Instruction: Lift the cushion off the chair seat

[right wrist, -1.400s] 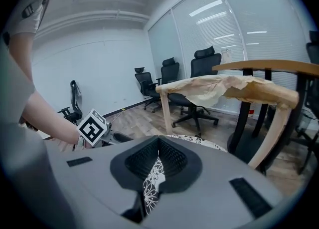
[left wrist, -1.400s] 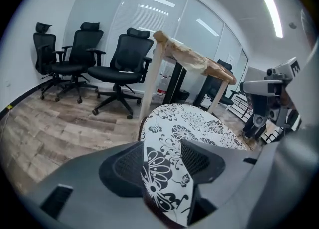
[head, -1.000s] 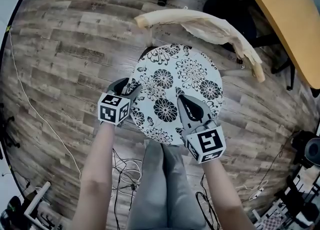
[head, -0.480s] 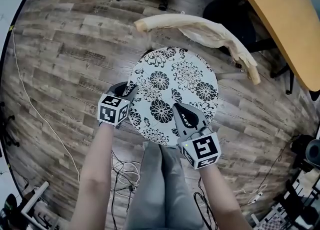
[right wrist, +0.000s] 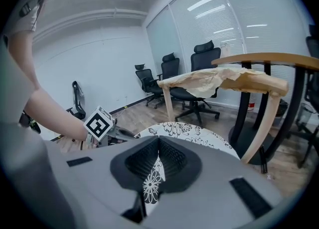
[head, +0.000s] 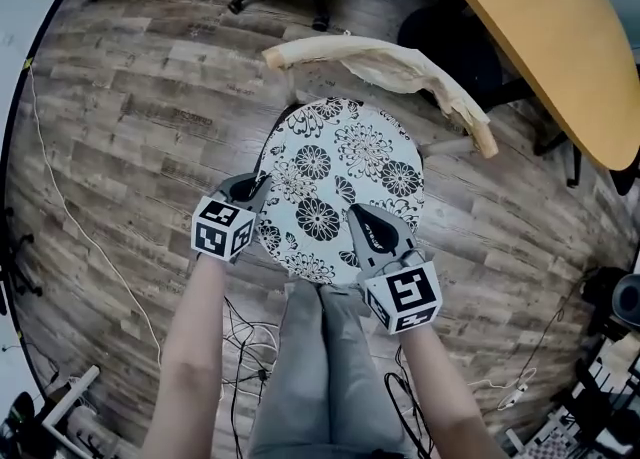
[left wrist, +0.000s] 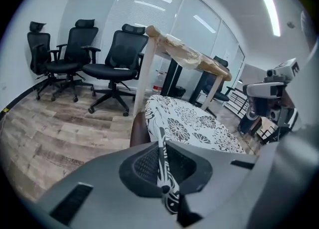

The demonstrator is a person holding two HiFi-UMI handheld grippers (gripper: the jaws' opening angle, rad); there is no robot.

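The left gripper (head: 257, 186), its jaws just closing, and the right gripper (head: 363, 217) are each pinching the cushion (head: 345, 172) edge. The cushion is apparently beginning to tilt off the chair seat (left wrist: 138, 129), not yet clear.

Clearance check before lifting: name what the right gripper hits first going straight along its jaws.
The floral cushion clamped in the right gripper; beyond it, probably the chair's pale back post, though depth is unclear.

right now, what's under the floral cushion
Only a sliver of the dark brown chair seat shows, peeking from under the left rim of the floral cushion. The rest of the seat is covered by the cushion.
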